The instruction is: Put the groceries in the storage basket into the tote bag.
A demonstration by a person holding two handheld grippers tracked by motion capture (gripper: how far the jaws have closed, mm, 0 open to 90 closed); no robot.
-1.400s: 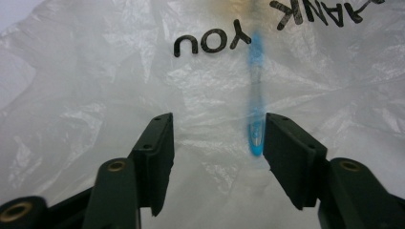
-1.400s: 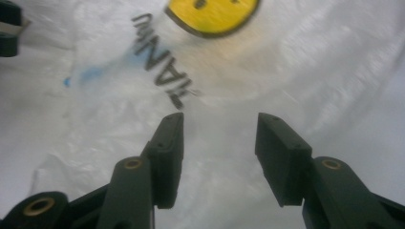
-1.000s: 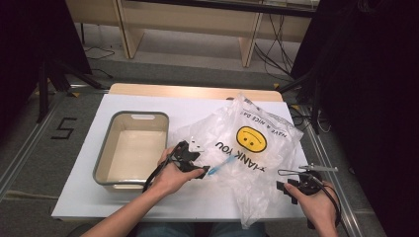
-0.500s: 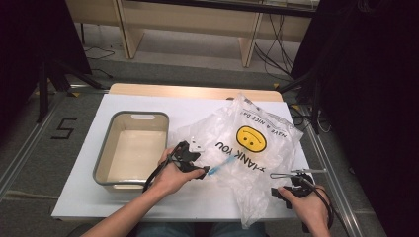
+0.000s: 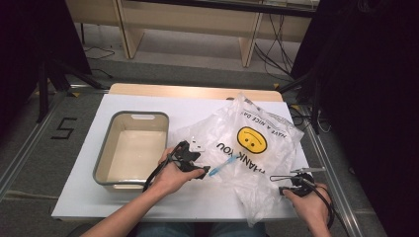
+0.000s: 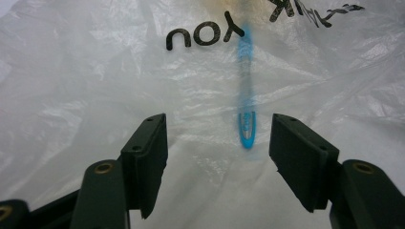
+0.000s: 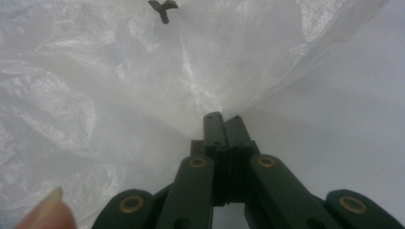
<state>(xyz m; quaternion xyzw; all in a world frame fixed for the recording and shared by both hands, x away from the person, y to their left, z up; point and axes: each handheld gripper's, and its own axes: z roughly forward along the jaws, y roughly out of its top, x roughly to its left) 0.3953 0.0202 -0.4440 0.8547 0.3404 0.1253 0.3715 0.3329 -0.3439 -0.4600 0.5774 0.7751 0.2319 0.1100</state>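
A crumpled clear plastic bag (image 5: 252, 148) with a yellow smiley and black lettering lies on the white table (image 5: 197, 106). A blue toothbrush (image 5: 222, 167) rests at the bag's left side, its far part blurred under the film. My left gripper (image 5: 201, 171) is open in front of it. In the left gripper view the toothbrush (image 6: 247, 129) sits just beyond the gap between the spread jaws of the left gripper (image 6: 217, 148), untouched. My right gripper (image 5: 280, 186) has just been closing, and in the right gripper view it (image 7: 223, 119) is shut on the bag's thin film (image 7: 95, 86).
A grey rectangular tub (image 5: 106, 153) with a pale inside stands on the left of the table, close to my left hand. The table's right edge runs just beyond my right hand. A fingertip (image 7: 47, 214) shows at the lower left of the right gripper view.
My right hand has shifted slightly toward the bag's lower right edge and its jaws have shut on the film. The left gripper and toothbrush have stayed where they were.
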